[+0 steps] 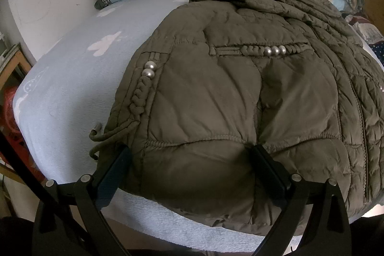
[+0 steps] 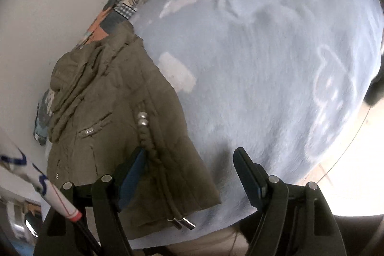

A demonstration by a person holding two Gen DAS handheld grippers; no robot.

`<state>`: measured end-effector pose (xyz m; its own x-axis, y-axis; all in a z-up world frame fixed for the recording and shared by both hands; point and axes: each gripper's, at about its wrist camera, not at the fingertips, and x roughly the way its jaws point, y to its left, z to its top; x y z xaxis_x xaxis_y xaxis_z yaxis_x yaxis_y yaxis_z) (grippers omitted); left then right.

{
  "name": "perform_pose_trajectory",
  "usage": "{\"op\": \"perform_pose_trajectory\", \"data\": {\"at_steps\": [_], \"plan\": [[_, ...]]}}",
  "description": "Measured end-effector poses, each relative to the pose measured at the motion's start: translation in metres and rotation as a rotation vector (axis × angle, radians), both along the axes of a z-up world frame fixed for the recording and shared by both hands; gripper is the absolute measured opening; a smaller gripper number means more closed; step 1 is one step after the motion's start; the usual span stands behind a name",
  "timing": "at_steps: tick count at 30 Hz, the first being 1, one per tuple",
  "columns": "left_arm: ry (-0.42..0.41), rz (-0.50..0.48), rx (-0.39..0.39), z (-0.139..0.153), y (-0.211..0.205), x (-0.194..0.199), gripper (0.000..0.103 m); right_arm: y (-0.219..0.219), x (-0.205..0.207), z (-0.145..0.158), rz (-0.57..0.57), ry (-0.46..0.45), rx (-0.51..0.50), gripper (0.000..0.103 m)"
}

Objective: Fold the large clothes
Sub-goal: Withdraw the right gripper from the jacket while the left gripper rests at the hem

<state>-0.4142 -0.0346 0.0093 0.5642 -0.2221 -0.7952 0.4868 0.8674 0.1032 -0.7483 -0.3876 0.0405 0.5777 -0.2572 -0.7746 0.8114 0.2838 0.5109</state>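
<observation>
The left gripper [image 1: 192,160] is spread wide around the puffy olive quilted jacket [image 1: 228,92] hem, nothing pinched, right gripper [image 2: 189,164] open and empty, so a grab's probably needed next.

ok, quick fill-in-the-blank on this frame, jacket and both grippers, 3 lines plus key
1. The olive jacket lies on a light ____ bedsheet.
2. The left gripper is open, with its fingers set astride the jacket's ____ edge.
3. The right gripper is ____ and holds nothing.
4. The jacket's drawcord ends in two ____ tips.

Missing words: blue; near; open; metal
</observation>
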Motion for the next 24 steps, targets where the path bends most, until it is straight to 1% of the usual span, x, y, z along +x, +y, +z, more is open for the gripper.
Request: {"op": "perform_pose_trajectory", "data": {"at_steps": [1, 7, 11, 13, 14, 16, 17, 18, 19, 20, 21, 24], "plan": [[0.000, 0.000, 0.000, 0.000, 0.000, 0.000, 0.100, -0.001, 0.000, -0.003, 0.002, -0.017, 0.021, 0.079], [0.000, 0.001, -0.001, 0.000, 0.000, 0.000, 0.100, -0.001, 0.006, -0.006, 0.024, -0.017, 0.030, 0.079], [-0.003, -0.001, 0.001, 0.000, 0.000, 0.000, 0.100, 0.000, 0.008, -0.007, 0.031, -0.016, 0.027, 0.079], [-0.003, -0.001, 0.001, 0.000, 0.000, 0.000, 0.100, 0.002, 0.007, -0.005, 0.038, -0.007, 0.010, 0.079], [-0.003, -0.001, 0.001, 0.000, 0.000, 0.000, 0.100, 0.004, 0.010, -0.002, 0.051, 0.002, -0.008, 0.079], [-0.002, -0.003, 0.000, 0.000, 0.000, -0.001, 0.100, 0.009, 0.017, 0.005, 0.062, 0.048, -0.067, 0.079], [0.001, -0.005, -0.001, 0.001, 0.000, 0.000, 0.100, 0.015, 0.023, 0.014, 0.080, 0.102, -0.140, 0.079], [0.007, -0.008, -0.005, 0.002, 0.000, 0.001, 0.100, 0.020, 0.030, 0.020, 0.108, 0.136, -0.197, 0.079], [0.013, -0.011, -0.009, 0.002, 0.001, 0.002, 0.100, 0.021, 0.032, 0.022, 0.121, 0.144, -0.219, 0.079], [0.019, -0.014, -0.013, 0.004, 0.002, 0.003, 0.100, 0.026, 0.036, 0.029, 0.126, 0.187, -0.282, 0.079], [0.025, -0.016, -0.018, 0.005, 0.002, 0.004, 0.100, 0.026, 0.036, 0.029, 0.126, 0.187, -0.282, 0.079], [0.035, -0.014, -0.034, 0.009, 0.006, 0.003, 0.100, 0.031, 0.041, 0.033, 0.147, 0.239, -0.345, 0.079]]}}
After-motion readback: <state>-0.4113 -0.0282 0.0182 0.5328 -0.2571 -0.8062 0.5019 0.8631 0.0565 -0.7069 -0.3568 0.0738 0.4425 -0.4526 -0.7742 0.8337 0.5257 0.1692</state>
